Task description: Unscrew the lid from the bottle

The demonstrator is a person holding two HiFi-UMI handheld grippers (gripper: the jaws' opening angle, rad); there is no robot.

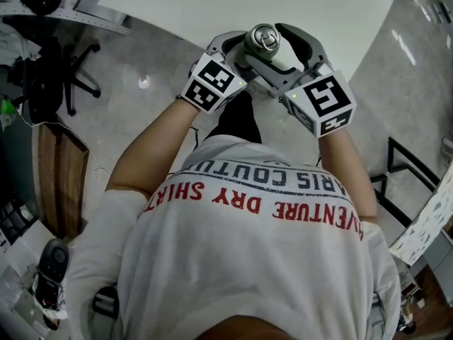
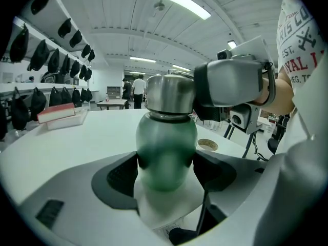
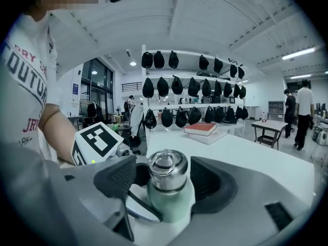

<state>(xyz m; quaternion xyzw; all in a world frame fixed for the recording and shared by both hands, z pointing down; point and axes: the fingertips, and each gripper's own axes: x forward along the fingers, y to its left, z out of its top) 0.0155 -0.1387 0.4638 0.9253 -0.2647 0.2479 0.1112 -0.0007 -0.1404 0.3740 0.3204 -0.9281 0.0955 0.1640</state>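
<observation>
Above the white surface (image 1: pixel 212 6), at twelve o'clock from the person's chest, the bottle (image 2: pixel 166 147) is hanging in the air between both tools. The left gripper (image 2: pixel 166 170) is clamping its jaws on the green body, probably so it cannot turn. The right gripper (image 3: pixel 165 181), reaching from three o'clock, is pinching the steel lid (image 3: pixel 166 168) narrowly, ready to twist. The lid is looking fully seated.
</observation>
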